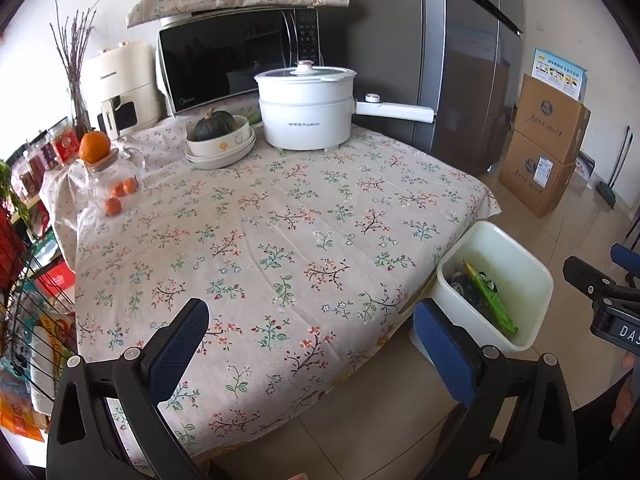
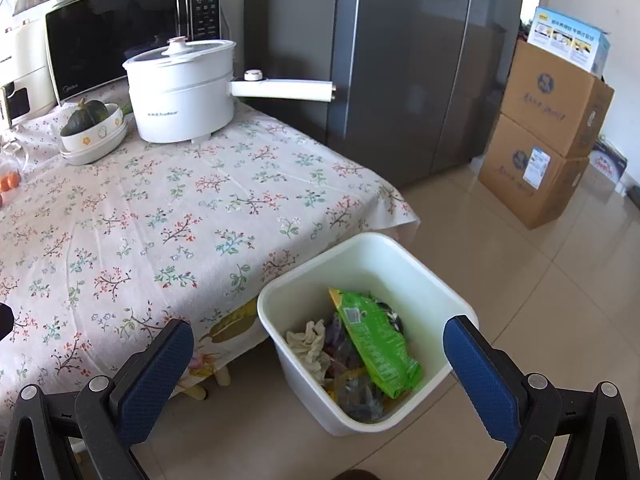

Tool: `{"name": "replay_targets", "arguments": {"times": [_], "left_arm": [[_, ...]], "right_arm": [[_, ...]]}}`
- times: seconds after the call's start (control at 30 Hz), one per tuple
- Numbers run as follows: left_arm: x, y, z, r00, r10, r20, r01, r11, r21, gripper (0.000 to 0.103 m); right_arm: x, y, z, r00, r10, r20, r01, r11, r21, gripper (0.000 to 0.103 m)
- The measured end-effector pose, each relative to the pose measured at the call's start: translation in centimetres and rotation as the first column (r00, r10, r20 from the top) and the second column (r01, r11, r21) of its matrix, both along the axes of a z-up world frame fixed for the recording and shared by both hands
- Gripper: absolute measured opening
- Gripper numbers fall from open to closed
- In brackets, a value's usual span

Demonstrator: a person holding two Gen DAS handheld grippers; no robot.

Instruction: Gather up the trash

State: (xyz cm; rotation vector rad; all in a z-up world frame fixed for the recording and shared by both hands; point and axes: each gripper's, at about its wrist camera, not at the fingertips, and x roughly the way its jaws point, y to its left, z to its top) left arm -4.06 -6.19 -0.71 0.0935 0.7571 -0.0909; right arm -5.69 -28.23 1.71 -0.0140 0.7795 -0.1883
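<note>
Trash bin (image 2: 276, 308) beside Royalstar pot (image 2: 180, 92), Midea microwave (image 2: 120, 32); both grippers agape, empty.

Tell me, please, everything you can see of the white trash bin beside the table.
The white trash bin is a squarish, open-topped tub of smooth plastic, as it looks, with rounded corners and no lid. It stands upright on the tiled floor, close against the table's overhanging flowered cloth. Inside lie a green snack bag, a crumpled tissue and dark wrappers. Neither gripper touches it.
</note>
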Motion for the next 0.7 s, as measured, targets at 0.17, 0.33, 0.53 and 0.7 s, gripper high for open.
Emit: {"name": "replay_targets", "arguments": {"times": [0.17,0.33,0.53,0.7], "left_arm": [[-0.36,-0.09,0.8,0.999,0.003,0.037,-0.003,1.0,0.008,0.103],[-0.39,-0.01,0.82,0.999,0.002,0.035,-0.002,1.0,-0.002,0.103],[-0.51,0.26,0.97,0.999,0.011,0.049,-0.011,1.0,-0.004,0.103],[-0.52,0.32,0.95,0.998,0.016,0.059,-0.017,1.0,0.006,0.103]], "right_arm": [[-0.08,0.33,0.31,1.0,0.004,0.018,-0.004,1.0,-0.014,0.103],[-0.01,0.24,0.4,1.0,-0.002,0.029,0.003,1.0,-0.015,0.103],[-0.15,0.53,0.52,0.999,0.012,0.037,-0.011,1.0,-0.022,0.103],[-0.11,0.65,0.62,0.999,0.016,0.043,-0.015,1.0,-0.022,0.102]]}}
